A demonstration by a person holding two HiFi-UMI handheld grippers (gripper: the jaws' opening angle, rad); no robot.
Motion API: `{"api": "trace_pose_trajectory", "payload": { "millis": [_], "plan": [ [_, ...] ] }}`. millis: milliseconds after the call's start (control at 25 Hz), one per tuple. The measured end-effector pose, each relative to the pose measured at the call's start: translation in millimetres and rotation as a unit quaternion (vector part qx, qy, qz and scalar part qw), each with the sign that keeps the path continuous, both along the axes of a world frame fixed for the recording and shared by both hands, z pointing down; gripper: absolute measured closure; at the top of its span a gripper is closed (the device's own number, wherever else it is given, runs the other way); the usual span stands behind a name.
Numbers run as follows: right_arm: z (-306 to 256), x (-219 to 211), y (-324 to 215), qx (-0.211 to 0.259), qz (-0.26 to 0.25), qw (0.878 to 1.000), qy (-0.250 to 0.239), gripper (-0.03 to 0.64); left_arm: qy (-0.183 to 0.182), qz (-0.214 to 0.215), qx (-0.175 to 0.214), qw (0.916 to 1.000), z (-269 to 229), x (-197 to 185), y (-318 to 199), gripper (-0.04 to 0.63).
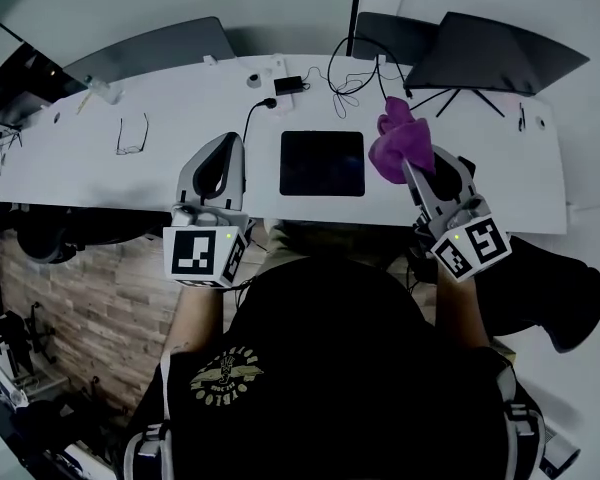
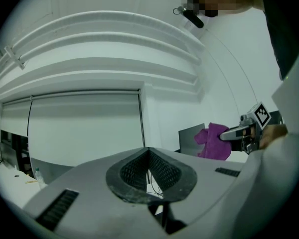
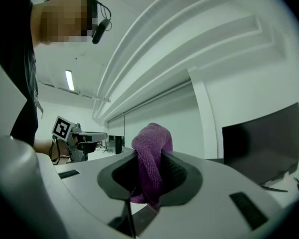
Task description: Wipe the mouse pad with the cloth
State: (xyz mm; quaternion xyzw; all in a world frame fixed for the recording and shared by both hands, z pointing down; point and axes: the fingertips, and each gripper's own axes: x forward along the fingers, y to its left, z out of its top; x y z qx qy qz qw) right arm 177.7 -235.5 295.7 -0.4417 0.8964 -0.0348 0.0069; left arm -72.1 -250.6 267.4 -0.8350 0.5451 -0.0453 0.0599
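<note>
The black square mouse pad (image 1: pixel 322 163) lies flat on the white table (image 1: pixel 100 173), near its front edge. My right gripper (image 1: pixel 412 164) is raised at the pad's right edge, shut on a purple cloth (image 1: pixel 398 140) that bunches above its tips. In the right gripper view the cloth (image 3: pixel 150 159) fills the gap between the jaws. My left gripper (image 1: pixel 230 140) is held up to the left of the pad. Its jaws meet at the tips with nothing between them (image 2: pixel 148 151). From there the cloth (image 2: pixel 213 141) shows off to the right.
A pair of glasses (image 1: pixel 132 135) lies at the left of the table. A black charger (image 1: pixel 289 84) and looped cables (image 1: pixel 352 80) sit behind the pad. Dark monitors (image 1: pixel 492 52) stand at the back. A dark chair (image 1: pixel 552 290) is at my right.
</note>
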Motion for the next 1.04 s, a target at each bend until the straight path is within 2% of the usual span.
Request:
{"api": "trace_pose_trajectory", "payload": {
  "millis": [720,1040],
  "plan": [
    [-7.6,14.6,3.6,-0.003,0.049,0.999,-0.007,0.529,-0.017,0.043,-0.001,0.9989,-12.2,10.9,-15.5,0.594],
    [-3.0,17.1,-3.0,-0.013,0.061,0.998,-0.011,0.529,-0.018,0.065,-0.014,0.9976,-8.5,20.4,-33.8,0.594]
  ]
}}
